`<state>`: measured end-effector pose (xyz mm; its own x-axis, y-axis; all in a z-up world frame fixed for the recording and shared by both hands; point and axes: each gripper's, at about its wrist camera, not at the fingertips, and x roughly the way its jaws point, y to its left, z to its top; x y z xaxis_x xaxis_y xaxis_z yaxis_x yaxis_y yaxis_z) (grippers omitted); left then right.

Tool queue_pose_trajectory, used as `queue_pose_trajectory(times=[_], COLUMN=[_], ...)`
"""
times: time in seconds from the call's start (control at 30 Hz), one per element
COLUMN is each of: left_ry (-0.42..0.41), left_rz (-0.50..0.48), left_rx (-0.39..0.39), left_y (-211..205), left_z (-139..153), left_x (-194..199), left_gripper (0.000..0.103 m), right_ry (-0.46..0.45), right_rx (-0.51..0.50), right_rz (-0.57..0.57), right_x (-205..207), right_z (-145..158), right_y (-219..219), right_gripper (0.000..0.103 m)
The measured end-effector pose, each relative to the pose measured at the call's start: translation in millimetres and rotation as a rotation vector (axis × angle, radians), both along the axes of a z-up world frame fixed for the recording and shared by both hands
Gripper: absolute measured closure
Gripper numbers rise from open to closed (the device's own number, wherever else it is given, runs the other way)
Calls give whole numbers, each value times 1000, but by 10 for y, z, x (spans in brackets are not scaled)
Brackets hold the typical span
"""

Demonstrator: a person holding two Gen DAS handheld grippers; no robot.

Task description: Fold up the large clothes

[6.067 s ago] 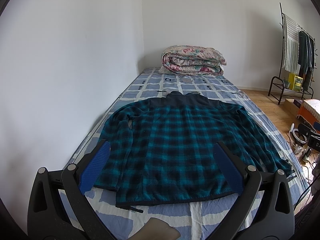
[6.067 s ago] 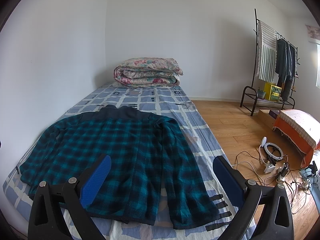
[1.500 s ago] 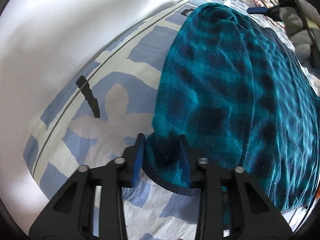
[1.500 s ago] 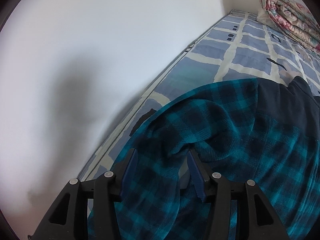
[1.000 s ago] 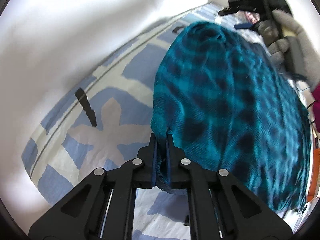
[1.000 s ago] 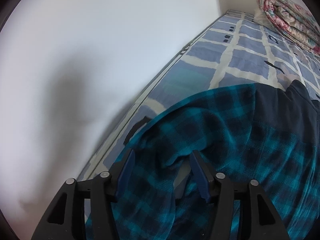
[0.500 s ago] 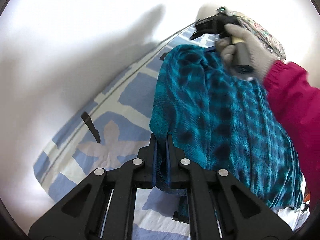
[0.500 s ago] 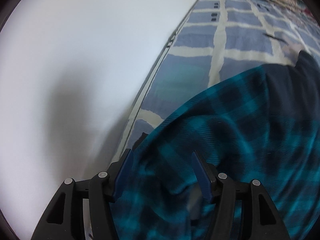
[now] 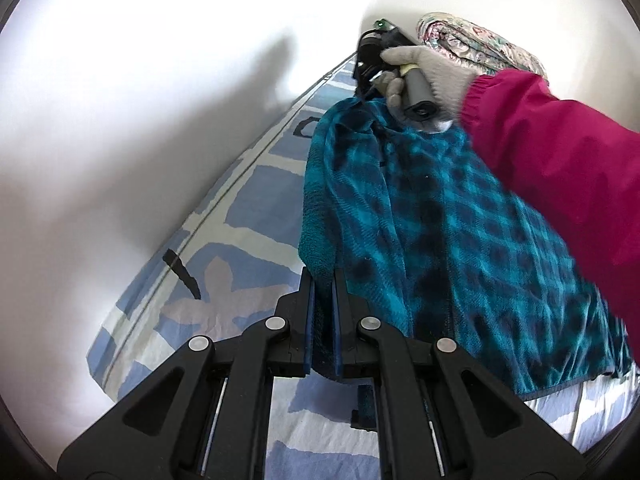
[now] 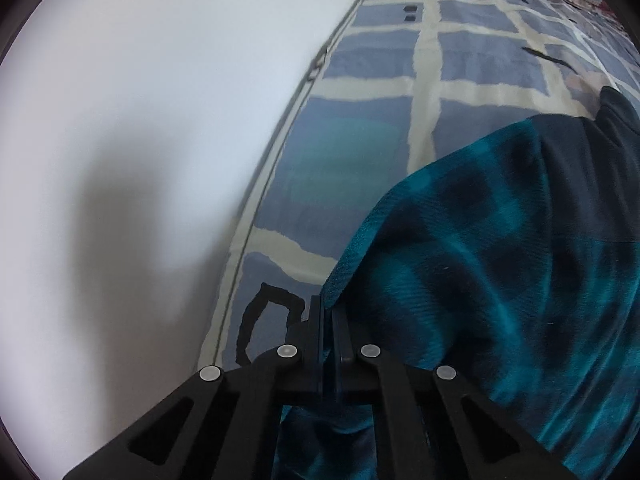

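Observation:
A teal and black plaid fleece shirt [image 9: 440, 224] lies on the bed, its left edge lifted off the sheet. My left gripper [image 9: 322, 280] is shut on the shirt's lower left hem. In the left wrist view the right gripper [image 9: 370, 68] sits at the far end of the lifted edge, held by a gloved hand with a pink sleeve. In the right wrist view the right gripper [image 10: 327, 312] is shut on the shirt [image 10: 500, 248] near its shoulder. The dark collar [image 10: 616, 108] lies to the right.
The bed has a blue and cream checked sheet [image 9: 240, 208] and runs along a white wall [image 9: 120, 120] on the left. A folded floral quilt [image 9: 480, 48] lies at the bed's far end. The sheet [image 10: 440, 60] stretches beyond the shirt.
The right gripper has closed on the shirt's shoulder edge. Both grippers have raised the shirt's left edge off the bed. The left gripper closed on the hem about a second ago and stays shut.

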<state>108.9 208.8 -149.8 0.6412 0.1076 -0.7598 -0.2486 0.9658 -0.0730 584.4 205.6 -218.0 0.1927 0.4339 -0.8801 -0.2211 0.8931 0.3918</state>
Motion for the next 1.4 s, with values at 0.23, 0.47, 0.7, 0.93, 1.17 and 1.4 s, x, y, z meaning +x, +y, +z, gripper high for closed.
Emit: queue_pose_trajectory(times=[0.23,0.47,0.7,0.93,1.17,1.4], left_ry=[-61,-57,5,32,51,5], left_rz=[-39,-169,-341,-388,-497,-510], left_rx=[103,155,210,222,169,20], left_y=[-97,-542,-1158,-1408,-1686,-1550], left_z=[221,180,-78,-189,-223,-3], left_x=[-70,-172,-263,-264,-352,-509], left_gripper=[98,98,98,98,94,89], right_ry=[-70,-69,-5,8,-41,-126], right_rx=[64,79,12,10,-62,-32], right_rz=[5,6,-53,-92,-91,-88], right_x=[-12,-225,-454,-455,-497,-984], right_z=[554,594,70,-325,-338,321], right_y=[-589,-1325,-2080,-2287,-2199,-2618], right_gripper=[103,103,103,103,81,69])
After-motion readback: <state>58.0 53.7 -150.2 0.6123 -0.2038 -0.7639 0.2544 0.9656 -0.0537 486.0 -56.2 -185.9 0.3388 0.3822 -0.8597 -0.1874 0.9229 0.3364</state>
